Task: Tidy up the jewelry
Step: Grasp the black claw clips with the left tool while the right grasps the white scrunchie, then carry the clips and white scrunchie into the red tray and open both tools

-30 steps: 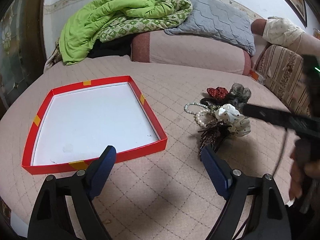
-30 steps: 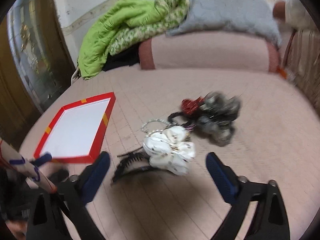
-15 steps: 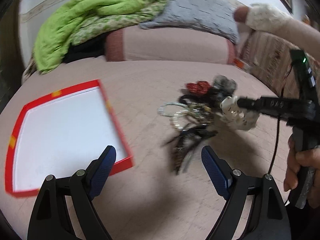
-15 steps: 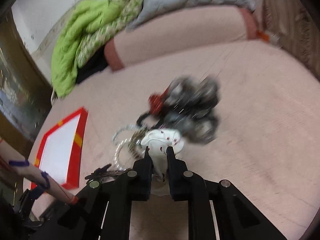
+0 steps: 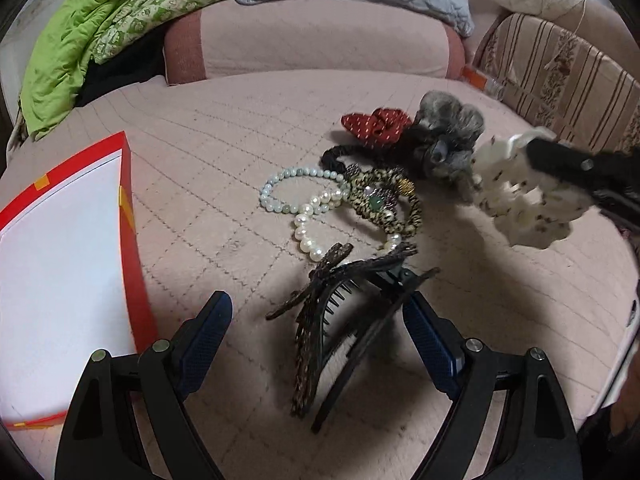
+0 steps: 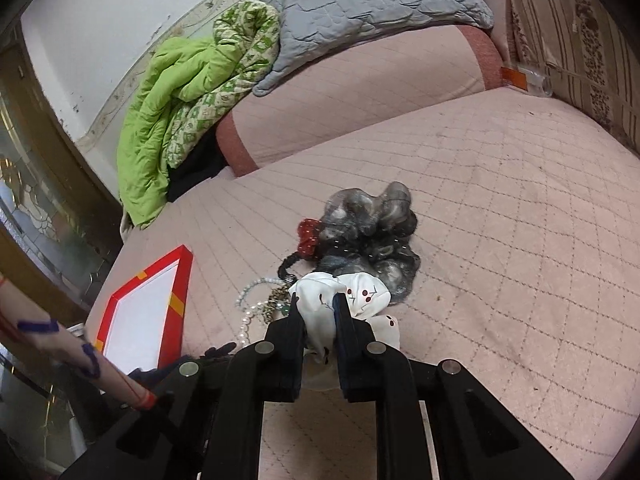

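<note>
My right gripper [image 6: 316, 302] is shut on a white scrunchie [image 6: 360, 292] and holds it above the bed; the scrunchie also shows in the left wrist view [image 5: 520, 204]. My left gripper [image 5: 316, 308] is open around a dark brown claw hair clip [image 5: 340, 312] lying on the bed. Beyond it lie pearl bracelets [image 5: 304, 208], a leopard-print band [image 5: 384, 200], a red scrunchie [image 5: 376, 124] and a grey scrunchie [image 5: 448, 140]. A red-rimmed tray with a white floor [image 5: 132, 216] lies at the left.
The pink quilted bed [image 6: 520, 240] carries everything. A pink bolster [image 5: 312, 44], a green quilt [image 5: 100, 20] and a grey pillow [image 6: 360, 4] lie at the back. A striped cushion [image 5: 568, 80] is at the right. A glass door [image 6: 36, 208] stands at the left.
My right gripper closed on the white scrunchie and lifted it off the pile. My left gripper moved right from the tray to the dark hair clip, fingers on either side of it.
</note>
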A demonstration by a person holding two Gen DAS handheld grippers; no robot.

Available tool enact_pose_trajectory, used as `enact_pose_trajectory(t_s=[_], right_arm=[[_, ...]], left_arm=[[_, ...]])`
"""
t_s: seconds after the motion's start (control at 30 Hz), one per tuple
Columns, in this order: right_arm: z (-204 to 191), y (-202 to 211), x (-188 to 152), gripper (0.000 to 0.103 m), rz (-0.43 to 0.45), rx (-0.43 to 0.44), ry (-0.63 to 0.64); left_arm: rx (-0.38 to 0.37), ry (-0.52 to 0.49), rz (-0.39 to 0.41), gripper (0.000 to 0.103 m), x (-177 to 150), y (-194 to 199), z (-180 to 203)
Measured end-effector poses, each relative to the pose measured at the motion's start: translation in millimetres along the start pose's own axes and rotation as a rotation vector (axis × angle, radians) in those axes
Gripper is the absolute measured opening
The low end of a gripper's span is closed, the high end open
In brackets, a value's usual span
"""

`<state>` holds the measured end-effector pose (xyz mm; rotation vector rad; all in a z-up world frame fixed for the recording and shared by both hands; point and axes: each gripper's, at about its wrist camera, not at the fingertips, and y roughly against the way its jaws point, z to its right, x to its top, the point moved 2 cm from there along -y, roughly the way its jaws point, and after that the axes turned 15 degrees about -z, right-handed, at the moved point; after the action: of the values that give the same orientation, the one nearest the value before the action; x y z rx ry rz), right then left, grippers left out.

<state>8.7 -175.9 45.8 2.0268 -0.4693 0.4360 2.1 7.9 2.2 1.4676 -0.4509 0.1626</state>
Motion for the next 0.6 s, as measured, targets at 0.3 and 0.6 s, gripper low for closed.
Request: enact_pose_trajectory(t_s=[0.3, 0.6], right_arm=[[-7.8, -4.2, 1.7, 0.015, 0.002, 0.000, 0.028], [-14.7, -6.2, 1.2, 0.015, 0.014, -0.002, 0.048]], left_arm=[[0.027, 0.030, 0.036, 0.050, 2.6, 1.0, -11.5], [-0.041, 0.023, 0.084, 0.036, 2.2, 18.1, -9.1]])
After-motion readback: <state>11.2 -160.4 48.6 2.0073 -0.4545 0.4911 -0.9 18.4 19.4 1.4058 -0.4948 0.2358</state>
